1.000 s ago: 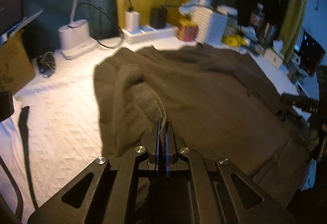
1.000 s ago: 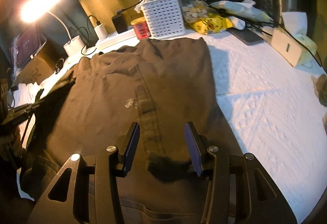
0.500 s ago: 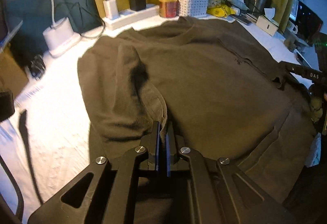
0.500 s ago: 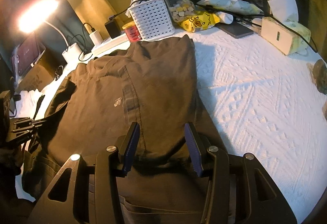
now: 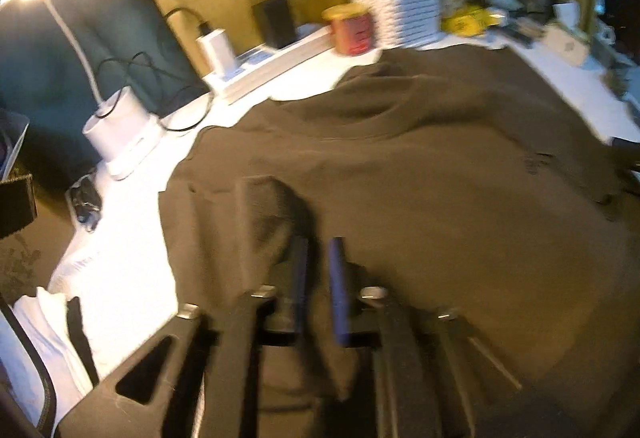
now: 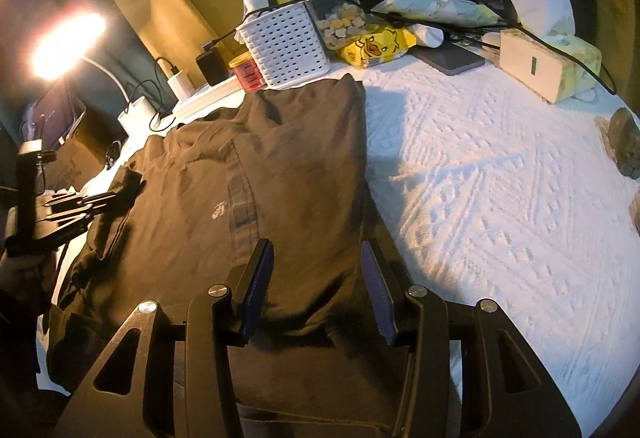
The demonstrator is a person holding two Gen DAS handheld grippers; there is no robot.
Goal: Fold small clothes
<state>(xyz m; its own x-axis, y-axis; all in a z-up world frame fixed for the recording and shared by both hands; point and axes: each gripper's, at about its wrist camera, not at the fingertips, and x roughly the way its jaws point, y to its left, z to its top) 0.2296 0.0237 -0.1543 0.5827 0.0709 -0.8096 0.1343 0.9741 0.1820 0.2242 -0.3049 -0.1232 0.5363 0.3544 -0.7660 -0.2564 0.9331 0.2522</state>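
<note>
A dark brown T-shirt (image 6: 280,166) lies spread on the white textured cloth (image 6: 500,198), its right side folded in to a straight edge. In the blurred left wrist view the shirt (image 5: 420,166) fills the middle, with its left sleeve folded over onto the body (image 5: 260,214). My left gripper (image 5: 318,242) hovers just behind that fold. Its jaws are opening and no cloth is pinched between them. It also shows at the left edge of the right wrist view, left gripper (image 6: 100,198). My right gripper (image 6: 318,250) stands open over the shirt's lower part, gripping nothing.
Along the back stand a white perforated basket (image 6: 286,46), a red can (image 5: 352,28), a power strip with chargers (image 5: 260,66) and a white lamp base (image 5: 120,126). A tissue box (image 6: 548,66), a phone (image 6: 448,58) and a stone (image 6: 624,142) lie to the right.
The left jaws, shut on the sleeve fold before, have parted and let it go; the sleeve now lies on the shirt's body. The left hand has shifted sideways. The right gripper stays open.
</note>
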